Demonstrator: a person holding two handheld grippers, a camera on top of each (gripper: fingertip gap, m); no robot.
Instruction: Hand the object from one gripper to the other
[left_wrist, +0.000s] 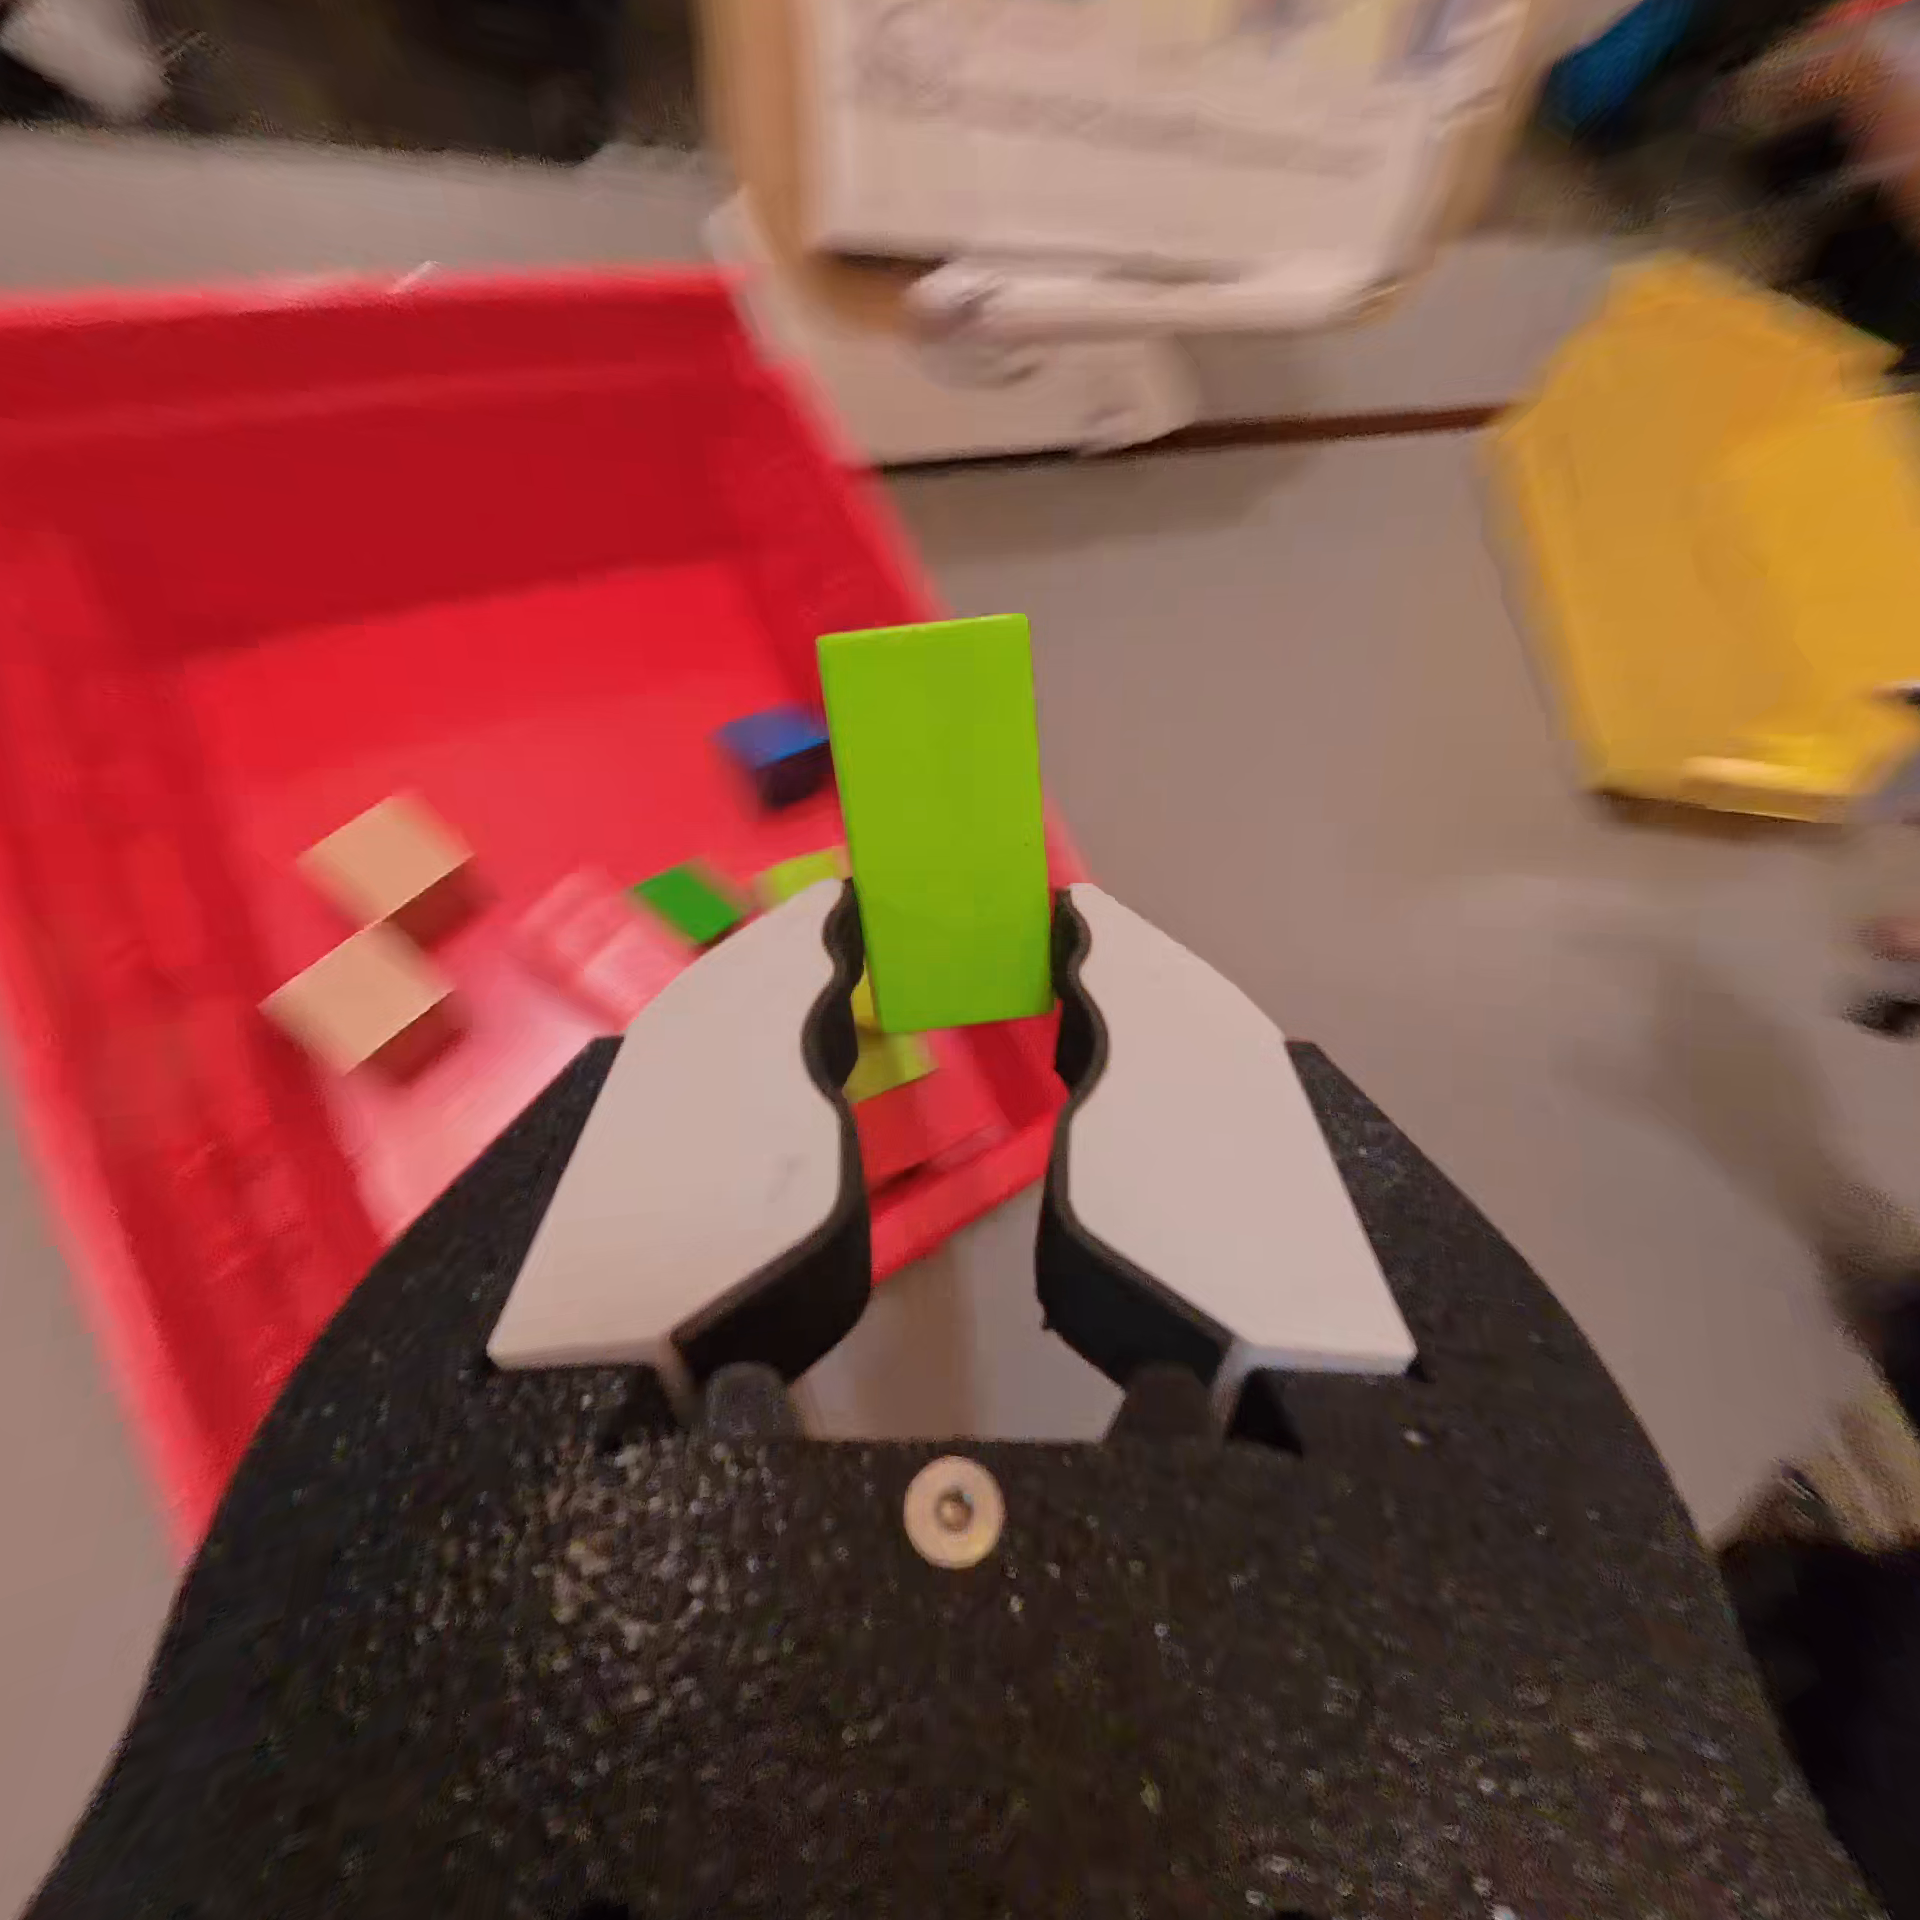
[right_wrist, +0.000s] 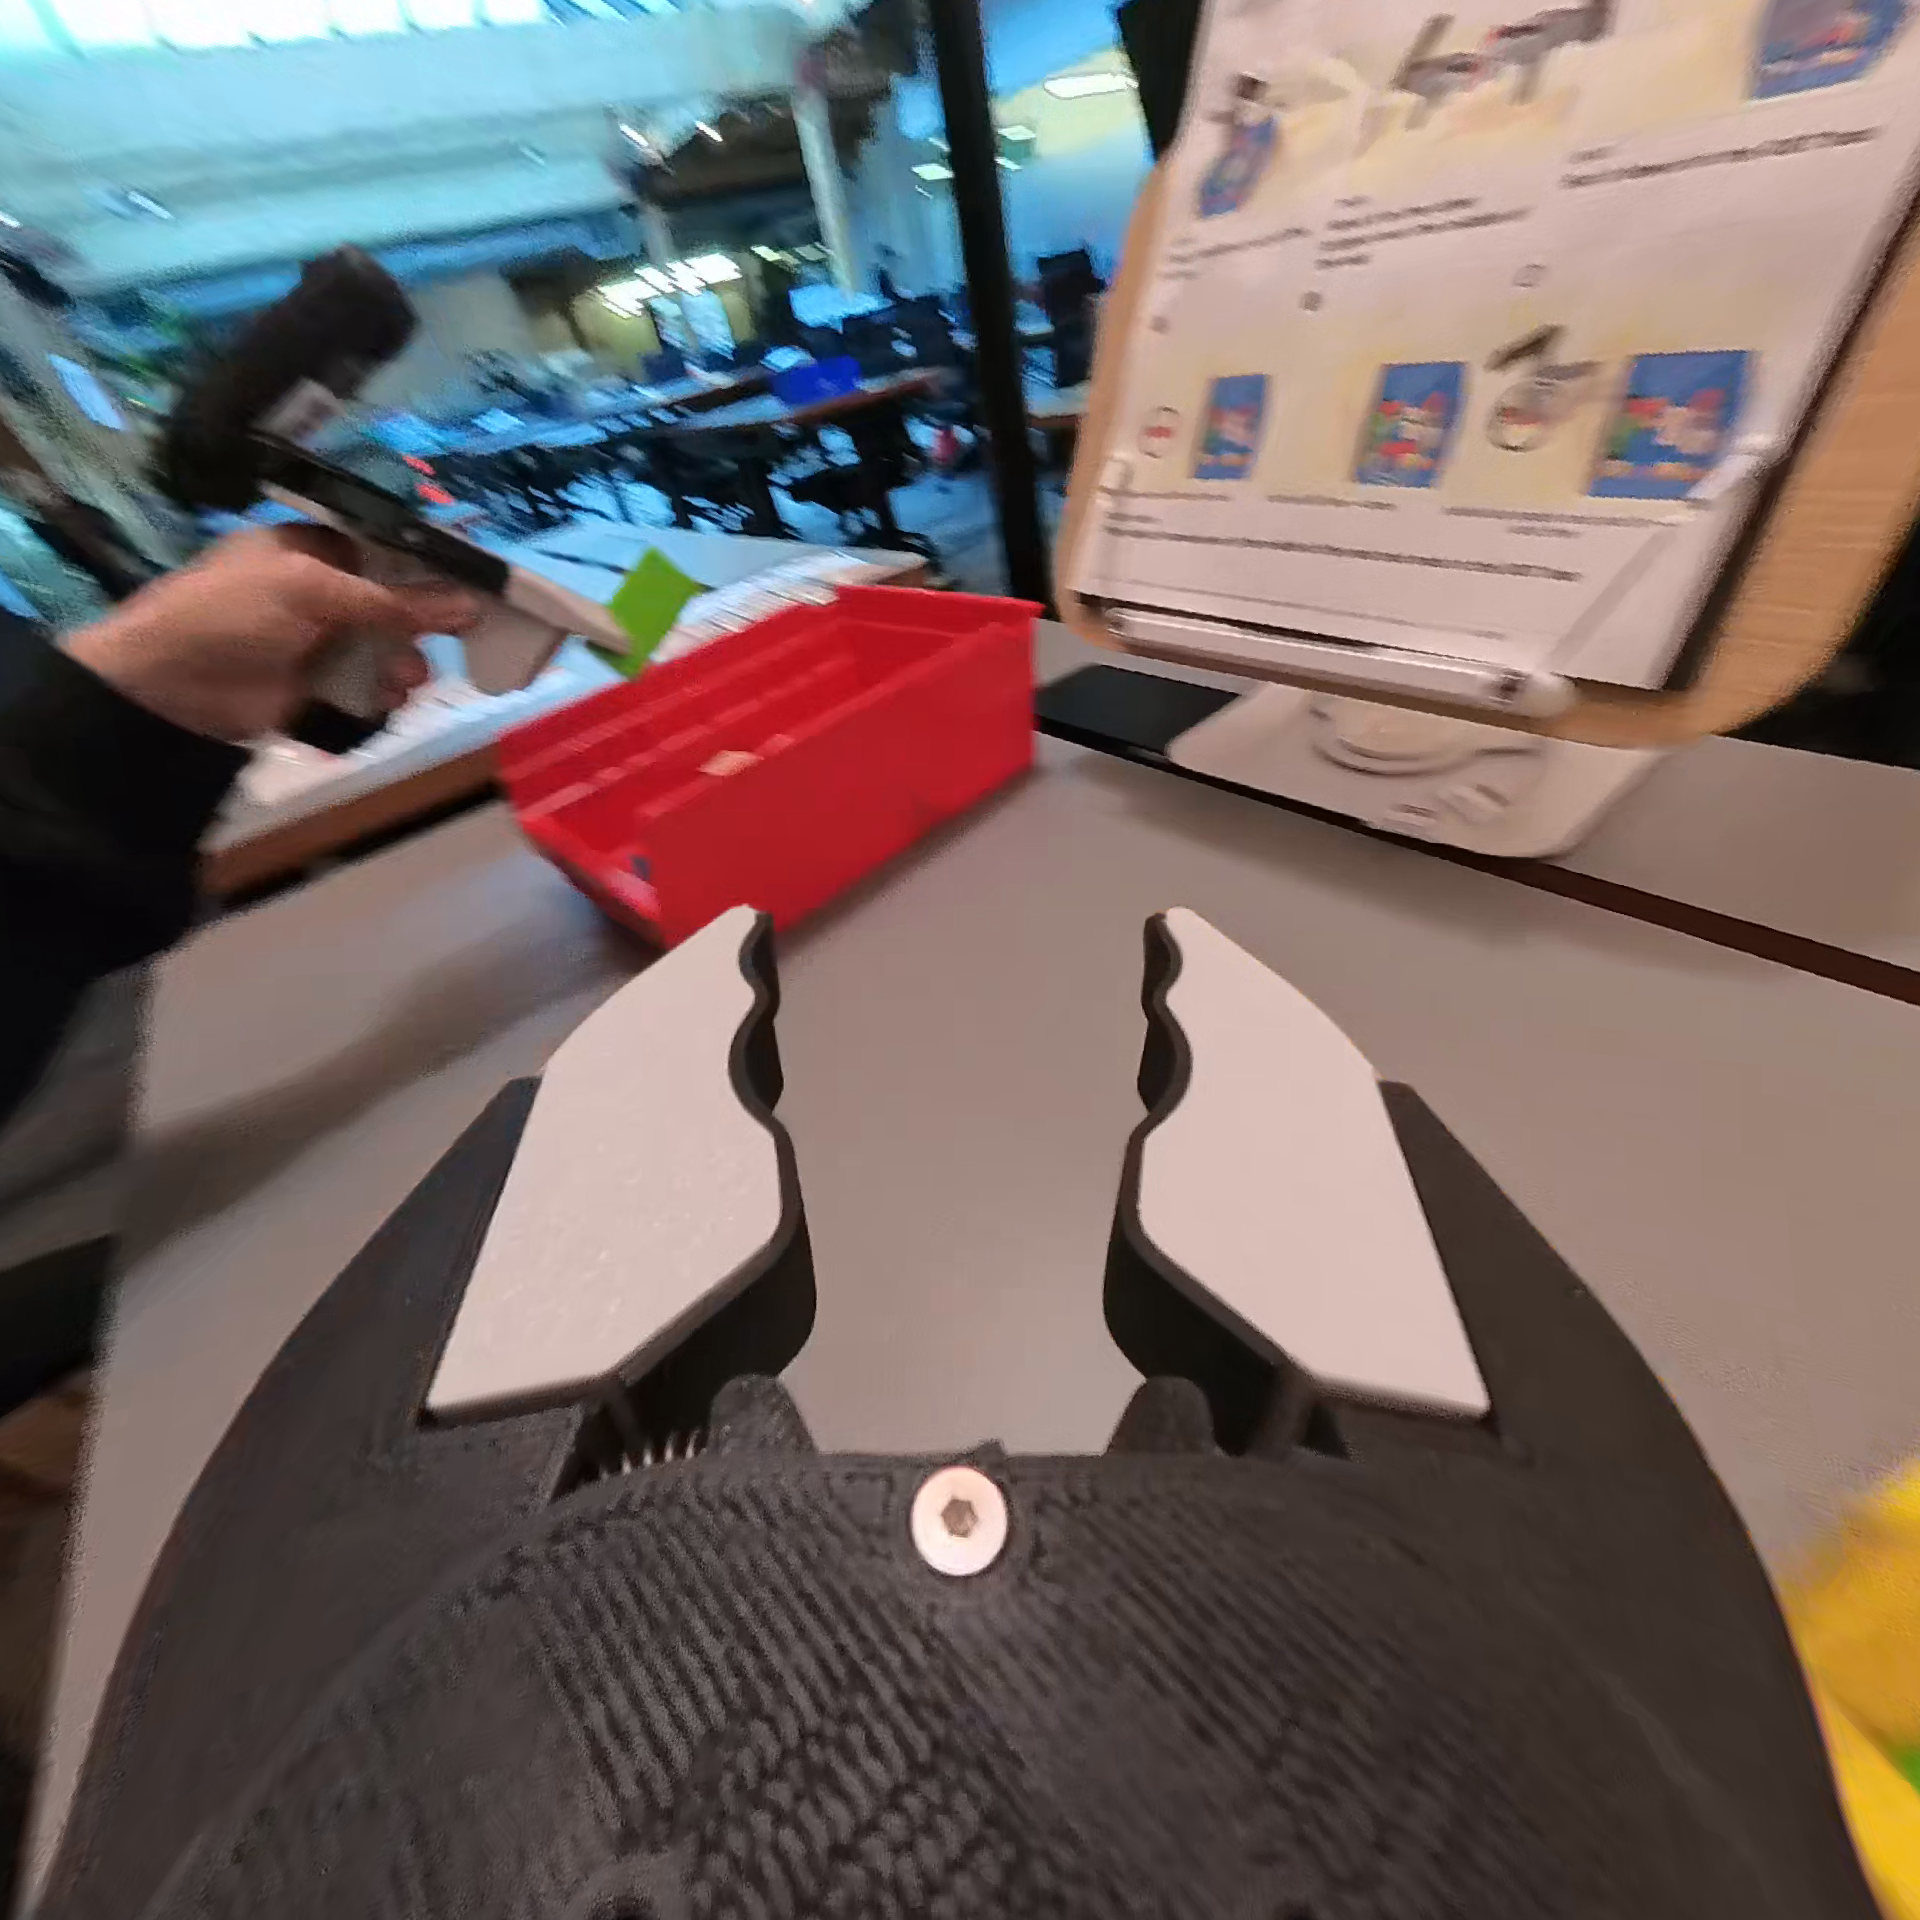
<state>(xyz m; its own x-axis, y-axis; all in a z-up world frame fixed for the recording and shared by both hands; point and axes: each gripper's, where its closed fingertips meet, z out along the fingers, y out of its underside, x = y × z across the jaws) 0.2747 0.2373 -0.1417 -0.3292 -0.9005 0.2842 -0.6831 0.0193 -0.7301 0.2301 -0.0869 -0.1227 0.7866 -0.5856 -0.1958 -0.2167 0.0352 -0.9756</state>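
Lime-green flat rectangular block (left_wrist: 940, 821), upright, clamped in left gripper (left_wrist: 954, 935)

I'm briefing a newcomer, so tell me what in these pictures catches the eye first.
The lime-green block stands out, upright between the fingertips of the left gripper, above the near corner of the red bin of loose blocks. The right gripper hangs open and empty over the grey table. A yellow bin sits at right.
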